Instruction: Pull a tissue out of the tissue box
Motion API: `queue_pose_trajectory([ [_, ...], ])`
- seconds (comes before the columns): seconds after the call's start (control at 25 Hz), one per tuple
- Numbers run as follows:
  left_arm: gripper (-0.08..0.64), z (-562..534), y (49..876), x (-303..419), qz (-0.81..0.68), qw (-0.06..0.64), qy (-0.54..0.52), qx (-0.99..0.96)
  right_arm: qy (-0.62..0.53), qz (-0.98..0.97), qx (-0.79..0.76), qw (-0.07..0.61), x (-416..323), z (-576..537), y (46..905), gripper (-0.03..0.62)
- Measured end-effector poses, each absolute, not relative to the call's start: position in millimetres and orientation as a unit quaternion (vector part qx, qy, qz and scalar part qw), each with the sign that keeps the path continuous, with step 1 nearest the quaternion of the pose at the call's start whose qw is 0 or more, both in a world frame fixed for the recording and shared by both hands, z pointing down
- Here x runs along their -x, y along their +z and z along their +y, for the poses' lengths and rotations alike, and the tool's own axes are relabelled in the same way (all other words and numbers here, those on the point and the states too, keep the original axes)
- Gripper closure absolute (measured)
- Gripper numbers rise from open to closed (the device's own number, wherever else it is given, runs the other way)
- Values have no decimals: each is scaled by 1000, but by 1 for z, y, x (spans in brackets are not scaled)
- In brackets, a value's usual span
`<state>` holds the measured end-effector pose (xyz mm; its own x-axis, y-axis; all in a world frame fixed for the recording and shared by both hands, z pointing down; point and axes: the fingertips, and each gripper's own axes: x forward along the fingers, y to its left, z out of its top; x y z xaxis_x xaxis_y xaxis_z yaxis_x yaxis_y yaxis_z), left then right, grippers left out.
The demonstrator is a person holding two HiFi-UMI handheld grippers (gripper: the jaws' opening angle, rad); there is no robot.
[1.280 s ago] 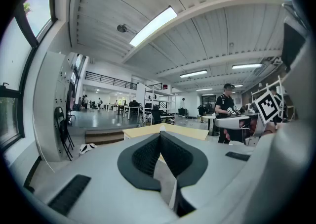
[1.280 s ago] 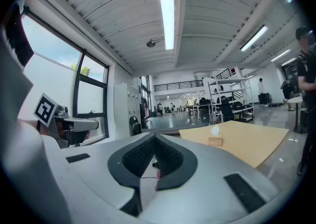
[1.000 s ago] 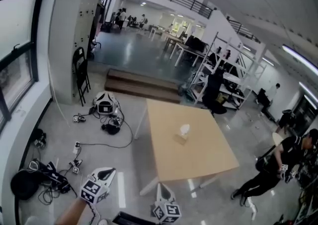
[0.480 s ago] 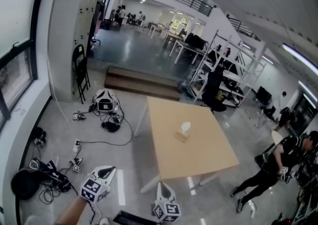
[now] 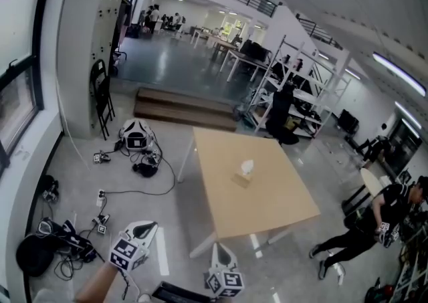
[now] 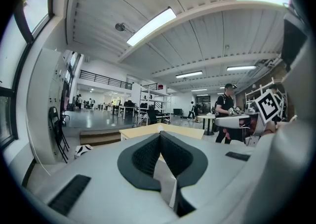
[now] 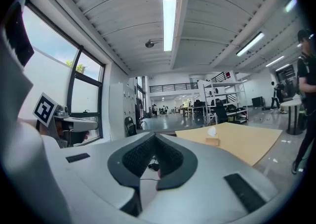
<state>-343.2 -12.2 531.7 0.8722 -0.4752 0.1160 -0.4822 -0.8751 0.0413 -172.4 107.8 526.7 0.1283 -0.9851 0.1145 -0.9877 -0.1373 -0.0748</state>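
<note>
Floor [image 5: 167, 208]: grey and glossy, it fills the hall in the head view.
Bench [image 5: 267, 188]: pale wood top on white legs, at the middle of the head view and seen edge-on in the right gripper view [image 7: 247, 141].
Shelving rack [image 5: 294, 87]: white frame at 1 o'clock from the bench.
Person [image 5: 374, 225]: in dark clothes, leaning forward on the floor at 4 o'clock from the bench.
Folding chairs [image 5: 101, 94]: black, against the white wall at 10 o'clock from the bench.
Black bag [image 5: 33, 251]: on the floor at 8 o'clock from the bench, with cables around it.
White device [image 5: 136, 136]: rounded, on the floor at 9 o'clock from the bench.
Left gripper [image 5: 146, 228]: at 7 o'clock in the head view, well apart from the bench; its own view [image 6: 159, 134] shows the pads meeting at the tips with nothing between them.
Right gripper [image 5: 218, 251]: at 6 o'clock in the head view, near the bench edge; jaws fully closed and empty [image 7: 154, 136].
Tissue box [image 5: 242, 178]: small and tan, near the middle of the bench, at 12 o'clock from the right gripper and well apart from both [image 7: 213, 141].
Tissue [image 5: 247, 166]: white, standing up out of the box top [image 7: 212, 131].
</note>
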Motion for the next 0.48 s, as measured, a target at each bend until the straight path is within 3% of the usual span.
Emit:
queue_pose_trajectory([
  [0.48,554,2,529,293,-171,28,48,-984,63,-592,-803,7,143,145,525,592],
])
